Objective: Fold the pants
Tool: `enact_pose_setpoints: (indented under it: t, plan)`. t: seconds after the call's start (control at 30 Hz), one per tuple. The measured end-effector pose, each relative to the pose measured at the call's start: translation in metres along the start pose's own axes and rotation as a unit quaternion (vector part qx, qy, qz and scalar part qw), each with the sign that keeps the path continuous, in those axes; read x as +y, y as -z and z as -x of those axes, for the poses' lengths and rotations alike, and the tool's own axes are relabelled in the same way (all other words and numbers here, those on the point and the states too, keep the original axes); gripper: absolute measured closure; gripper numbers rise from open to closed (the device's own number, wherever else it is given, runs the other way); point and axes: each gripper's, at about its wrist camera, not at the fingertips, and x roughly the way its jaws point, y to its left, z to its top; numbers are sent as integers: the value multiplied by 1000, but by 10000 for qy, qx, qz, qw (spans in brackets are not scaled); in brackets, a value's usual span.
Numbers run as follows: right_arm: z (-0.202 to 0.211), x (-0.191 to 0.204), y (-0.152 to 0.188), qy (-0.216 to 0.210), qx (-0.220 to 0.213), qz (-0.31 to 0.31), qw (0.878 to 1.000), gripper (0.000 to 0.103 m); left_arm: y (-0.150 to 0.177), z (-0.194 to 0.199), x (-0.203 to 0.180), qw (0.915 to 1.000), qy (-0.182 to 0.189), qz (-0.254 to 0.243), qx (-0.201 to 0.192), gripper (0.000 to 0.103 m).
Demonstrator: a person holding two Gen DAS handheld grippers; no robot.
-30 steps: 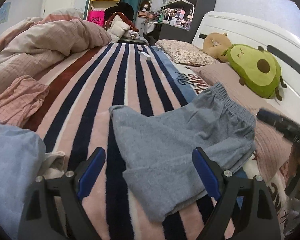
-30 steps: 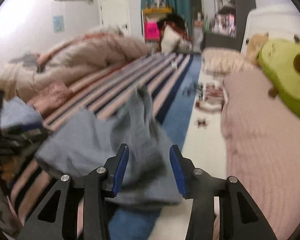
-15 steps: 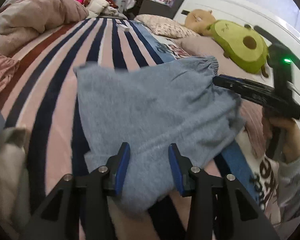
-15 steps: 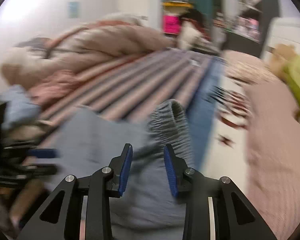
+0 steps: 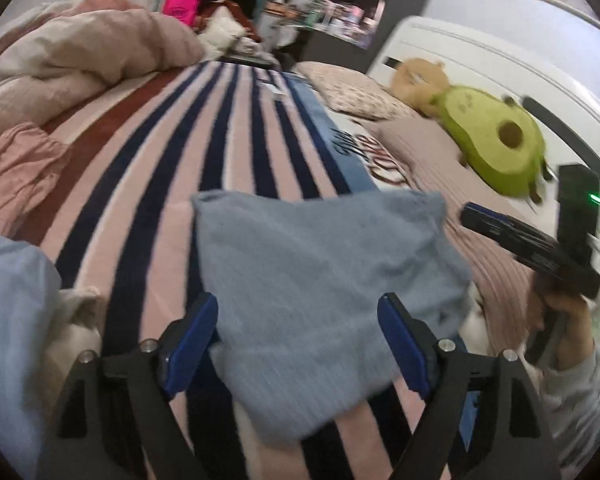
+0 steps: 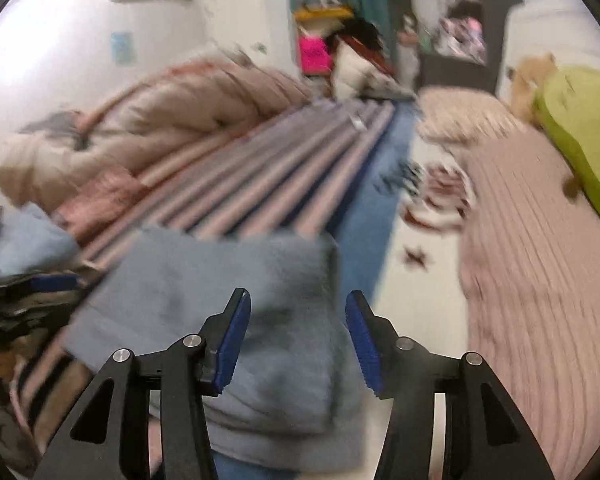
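Across the middle of the left wrist picture, the grey pants (image 5: 320, 280) are seen lying folded on the striped blanket (image 5: 172, 168) of the bed. At the bottom of that picture the left gripper (image 5: 298, 346) is held over the near edge of the pants. Its jaws have just been opening and are set wide apart, with cloth seen between them, but nothing is pinched. At the right edge, the right gripper (image 5: 484, 220) is seen, held by a hand (image 5: 564, 304) in a grey sleeve. A green avocado toy (image 5: 496, 144) is seen in the upper right, and a pink quilt (image 5: 80, 56) is piled in the upper left.

In the right wrist picture, which is blurred, the pants (image 6: 228, 292) are seen in the lower middle. The right gripper (image 6: 296, 340) has just been opening too. Its blue pads (image 6: 232, 340) are apart, over the cloth, and no cloth is squeezed.
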Motion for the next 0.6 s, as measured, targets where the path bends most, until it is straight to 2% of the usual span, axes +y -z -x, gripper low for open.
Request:
enact_pose_setpoints:
  t: [0.07,0.13,0.3,0.33,0.37,0.47,0.6]
  plan:
    - [-6,7,-7,-401,-31,117,9991,63,-6,-9,4,9998,-186,59,-31,24]
    - [-22,12,-12,-536,117,232,9982,66,-11,-22,11,9994,-241,229,66,24]
    - [-65,-23,-4,175,711,-160,9972,66,-7,-50,24,9978,-185,514,373,24]
    - [-69,-34,3,427,772,-244,9958,59,-4,-54,26,9974,-174,532,459,24]
    - [-69,-42,13,446,814,-341,9951,48,0,-56,26,9972,-166,536,498,24]
    - [-64,-60,28,27,905,-914,9917,45,7,-65,30,9957,-16,645,660,24]
    - [-50,-69,33,-125,893,-1225,9884,35,6,-69,30,9941,228,753,750,24]
